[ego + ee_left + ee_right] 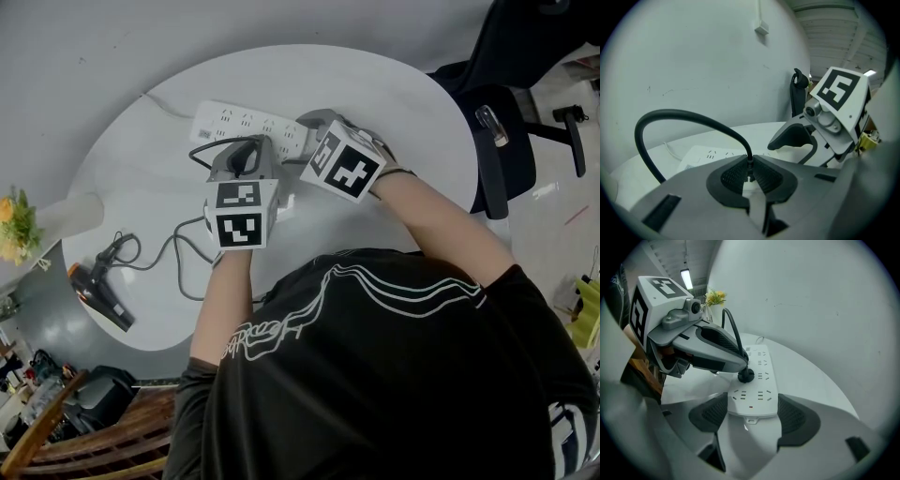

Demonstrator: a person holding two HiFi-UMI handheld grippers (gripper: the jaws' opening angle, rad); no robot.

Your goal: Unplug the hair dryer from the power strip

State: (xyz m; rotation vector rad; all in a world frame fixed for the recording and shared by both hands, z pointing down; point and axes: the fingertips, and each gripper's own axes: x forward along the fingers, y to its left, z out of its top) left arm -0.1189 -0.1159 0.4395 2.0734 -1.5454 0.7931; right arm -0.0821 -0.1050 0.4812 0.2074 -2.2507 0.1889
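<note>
Plug (746,375) pinched in left gripper (749,176) jaws; right gripper (752,417) clamps power strip (757,392).

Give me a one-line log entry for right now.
left gripper: jaws shut on cord at plug | right gripper: jaws clamping power strip end | plug: seated

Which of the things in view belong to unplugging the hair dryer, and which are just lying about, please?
Part of the job:
hair dryer
cord, pinched by the left gripper
plug, seated in the power strip
right gripper, clamped on the power strip's end

Just lying about:
yellow flowers
office chair
</note>
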